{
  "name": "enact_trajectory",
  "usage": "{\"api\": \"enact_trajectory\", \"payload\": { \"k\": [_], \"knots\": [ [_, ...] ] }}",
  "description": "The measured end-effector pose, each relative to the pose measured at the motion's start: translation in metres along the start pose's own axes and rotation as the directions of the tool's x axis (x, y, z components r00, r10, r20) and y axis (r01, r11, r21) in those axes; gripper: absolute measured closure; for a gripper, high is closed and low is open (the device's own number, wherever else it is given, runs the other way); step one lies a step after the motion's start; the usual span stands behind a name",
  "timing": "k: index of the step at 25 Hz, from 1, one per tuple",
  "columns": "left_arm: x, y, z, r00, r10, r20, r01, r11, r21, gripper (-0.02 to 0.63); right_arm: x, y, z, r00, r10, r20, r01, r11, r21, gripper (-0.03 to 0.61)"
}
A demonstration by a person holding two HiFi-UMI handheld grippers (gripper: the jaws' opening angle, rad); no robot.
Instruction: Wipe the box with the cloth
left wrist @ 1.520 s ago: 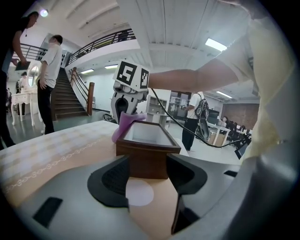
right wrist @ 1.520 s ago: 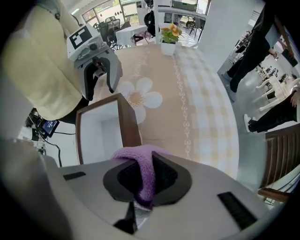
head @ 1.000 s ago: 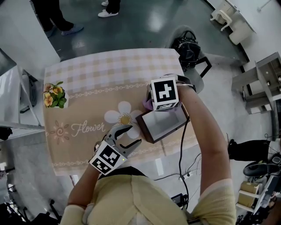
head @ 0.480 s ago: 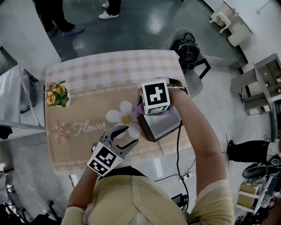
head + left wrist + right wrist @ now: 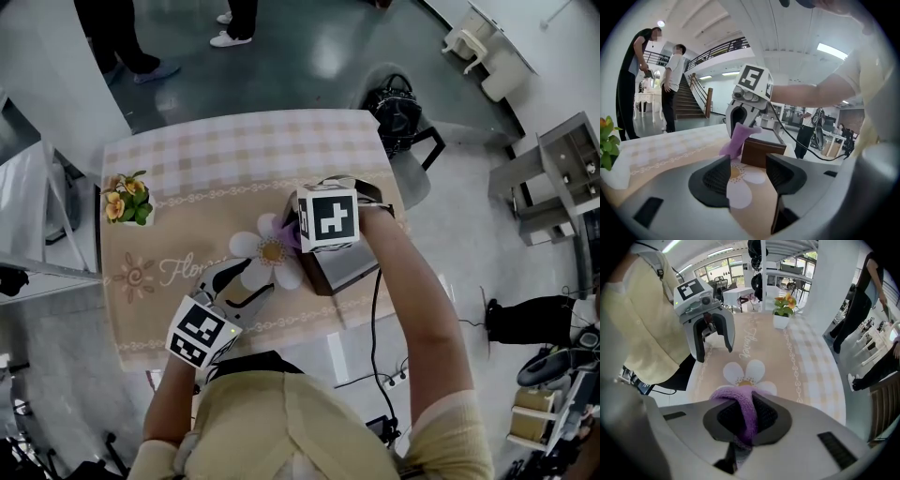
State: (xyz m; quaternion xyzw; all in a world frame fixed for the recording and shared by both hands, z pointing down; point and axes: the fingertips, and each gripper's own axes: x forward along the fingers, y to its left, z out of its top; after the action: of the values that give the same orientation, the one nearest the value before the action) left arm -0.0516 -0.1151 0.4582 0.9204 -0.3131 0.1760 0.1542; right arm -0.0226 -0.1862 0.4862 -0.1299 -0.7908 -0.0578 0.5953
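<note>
Cloth (image 5: pixel 735 140) sits clamped in right tongs (image 5: pixel 746 403) by box (image 5: pixel 348 268); left tongs (image 5: pixel 747 174) gape over "Flower" tablecloth (image 5: pixel 192 187)

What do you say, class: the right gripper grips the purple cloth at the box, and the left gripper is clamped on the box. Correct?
The left gripper is not clamped on the box: the left gripper view shows its jaws apart and empty, short of it. The right gripper does grip the purple cloth at the box.
</note>
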Motion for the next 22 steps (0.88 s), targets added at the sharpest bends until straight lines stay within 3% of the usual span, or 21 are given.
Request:
{"api": "enact_trajectory", "payload": {
  "k": [3, 6, 11, 15, 22],
  "knots": [
    [-0.010, 0.011, 0.006, 0.999, 0.039, 0.018, -0.039, 0.999, -0.013, 0.371, -0.004, -0.001, 0.004, 0.997, -0.066, 0.027, 0.065, 0.997, 0.032, 0.534],
    [-0.019, 0.019, 0.013, 0.996, 0.084, 0.043, -0.083, 0.996, -0.023, 0.371, -0.007, -0.007, 0.006, 0.981, -0.185, 0.055, 0.180, 0.981, 0.074, 0.534],
    [-0.030, 0.028, 0.026, 0.989, 0.123, 0.083, -0.116, 0.989, -0.086, 0.371, -0.020, -0.014, 0.009, 0.915, -0.382, 0.130, 0.358, 0.917, 0.176, 0.534],
    [-0.034, 0.032, 0.034, 0.983, 0.159, 0.096, -0.151, 0.985, -0.079, 0.371, -0.035, -0.018, 0.007, 0.823, -0.539, 0.176, 0.476, 0.826, 0.302, 0.534],
    [-0.041, 0.036, 0.057, 0.971, 0.187, 0.146, -0.174, 0.980, -0.100, 0.373, -0.063, -0.014, -0.002, 0.620, -0.760, 0.195, 0.590, 0.615, 0.523, 0.534]
  ]
}}
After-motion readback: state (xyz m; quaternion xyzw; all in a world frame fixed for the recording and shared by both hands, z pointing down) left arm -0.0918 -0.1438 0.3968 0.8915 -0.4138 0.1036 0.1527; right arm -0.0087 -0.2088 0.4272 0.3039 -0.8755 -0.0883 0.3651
